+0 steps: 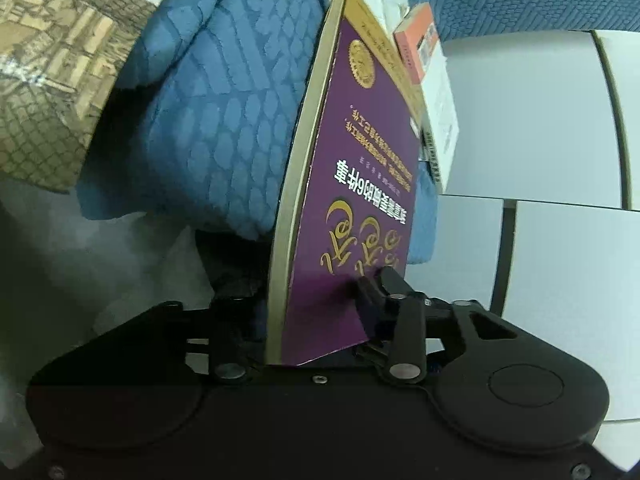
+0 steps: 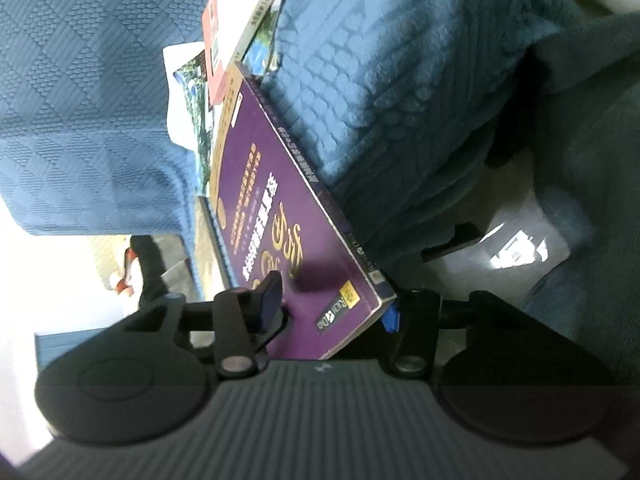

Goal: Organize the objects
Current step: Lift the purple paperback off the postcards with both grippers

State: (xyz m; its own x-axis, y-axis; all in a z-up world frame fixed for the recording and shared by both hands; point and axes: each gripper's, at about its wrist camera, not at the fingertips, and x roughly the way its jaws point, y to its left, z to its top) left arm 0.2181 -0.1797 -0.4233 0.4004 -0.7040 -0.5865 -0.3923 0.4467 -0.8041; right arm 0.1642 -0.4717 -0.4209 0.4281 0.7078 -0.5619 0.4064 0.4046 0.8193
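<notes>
Book: purple cover with gold lettering, a gold round seal and a gold band along one edge; page block yellowish-tan. In the right wrist view the same cover shows orange small print and a white-and-yellow logo near the lower corner.

Fabric, centre left: blue, scale-like woven pattern.

Cushion, upper left: tan and brown, grid and block pattern.

Small book, upper right: orange-red.

Tiles, right: white, dark joints.

Gripper bodies: black; fingertip pad dark blue.
</notes>
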